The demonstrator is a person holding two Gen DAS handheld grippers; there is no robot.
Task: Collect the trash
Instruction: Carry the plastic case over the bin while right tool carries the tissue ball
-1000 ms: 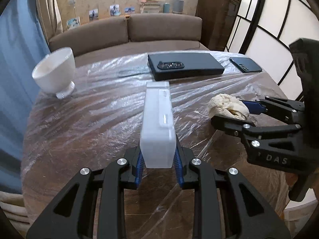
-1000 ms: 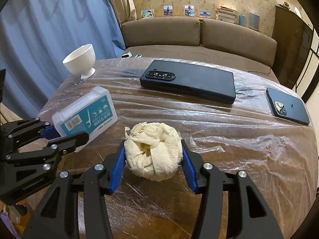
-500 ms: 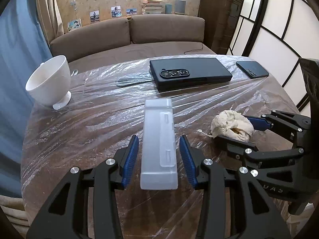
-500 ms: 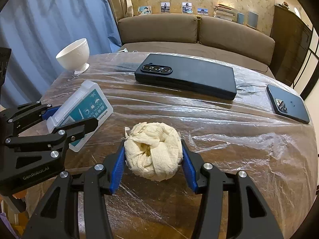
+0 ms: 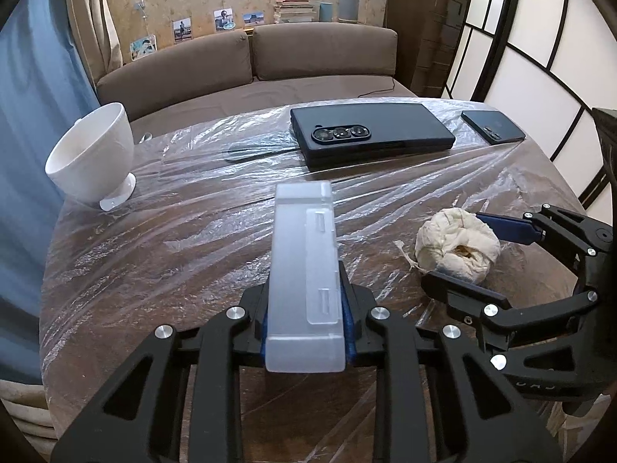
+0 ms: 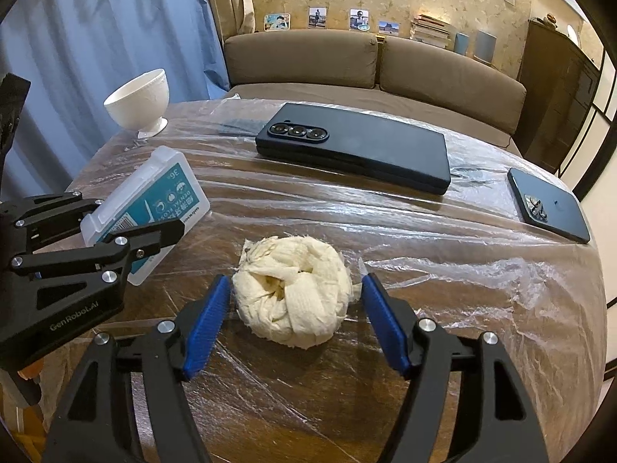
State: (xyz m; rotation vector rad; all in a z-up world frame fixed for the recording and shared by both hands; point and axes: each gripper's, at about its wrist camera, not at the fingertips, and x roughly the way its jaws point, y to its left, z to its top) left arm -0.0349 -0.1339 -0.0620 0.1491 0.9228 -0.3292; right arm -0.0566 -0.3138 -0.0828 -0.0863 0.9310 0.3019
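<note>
A translucent white dental floss box with a teal label stands on edge between the pads of my left gripper, which is shut on it; it also shows in the right wrist view. A crumpled cream tissue ball lies on the plastic-covered round table between the blue pads of my right gripper, which is open with gaps on both sides. The ball also shows in the left wrist view.
A white footed bowl stands at the table's far left. A large black folded phone lies at the back middle, a smaller dark phone at the right edge. A brown sofa is behind.
My left gripper opened half a second ago and has now shut again on the floss box. My right gripper has let go of the tissue ball and now stands open around it.
</note>
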